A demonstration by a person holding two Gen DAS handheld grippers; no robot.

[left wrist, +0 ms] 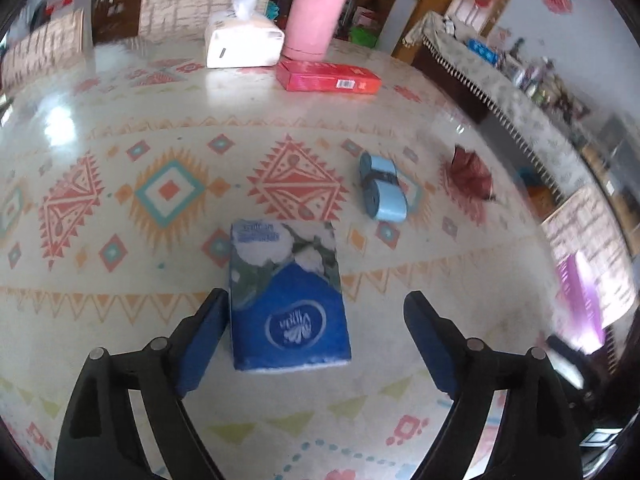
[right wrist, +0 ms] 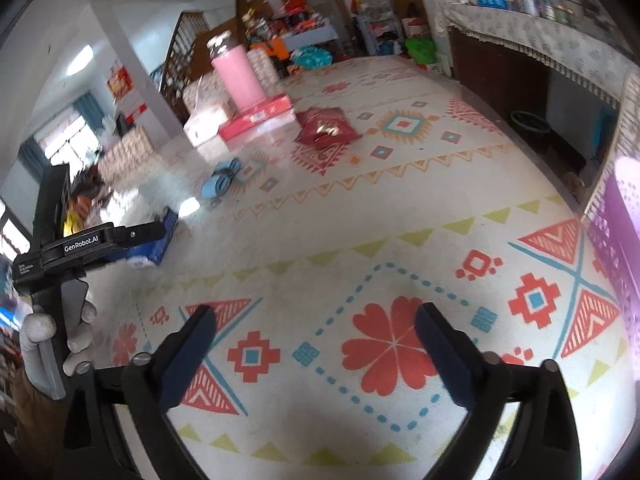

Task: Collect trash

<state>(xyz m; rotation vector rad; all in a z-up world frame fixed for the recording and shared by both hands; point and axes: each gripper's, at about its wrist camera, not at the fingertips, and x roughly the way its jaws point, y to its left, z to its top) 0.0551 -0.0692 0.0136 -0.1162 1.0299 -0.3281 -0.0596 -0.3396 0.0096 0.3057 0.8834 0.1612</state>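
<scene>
Surface: glossy table cover (left wrist: 120,312) with orange, red and teal geometric print; cluttered room and a fringed sideboard (right wrist: 532,36) behind.
Left gripper (left wrist: 316,320): jaws wide, low over the cover, blue pads either side of a blue tissue pack (left wrist: 286,300); left pad just beside the pack's edge, right pad apart from it.
Tissue pack: lies flat, white flowers printed at its far end.
Right gripper (right wrist: 316,344): jaws wide, nothing between them, above the red flower print.
Trash: crumpled dark red wrapper (left wrist: 470,176) near the table's right edge, well apart from both grippers.
Blue rolls (left wrist: 382,188): banded together, between the pack and the wrapper.
Far end: white tissue box (left wrist: 242,42), pink tumbler (left wrist: 314,12), red carton (left wrist: 328,76), close together.
Left hand (right wrist: 56,336): gloved, gripping the handle, seen from the right wrist.
</scene>
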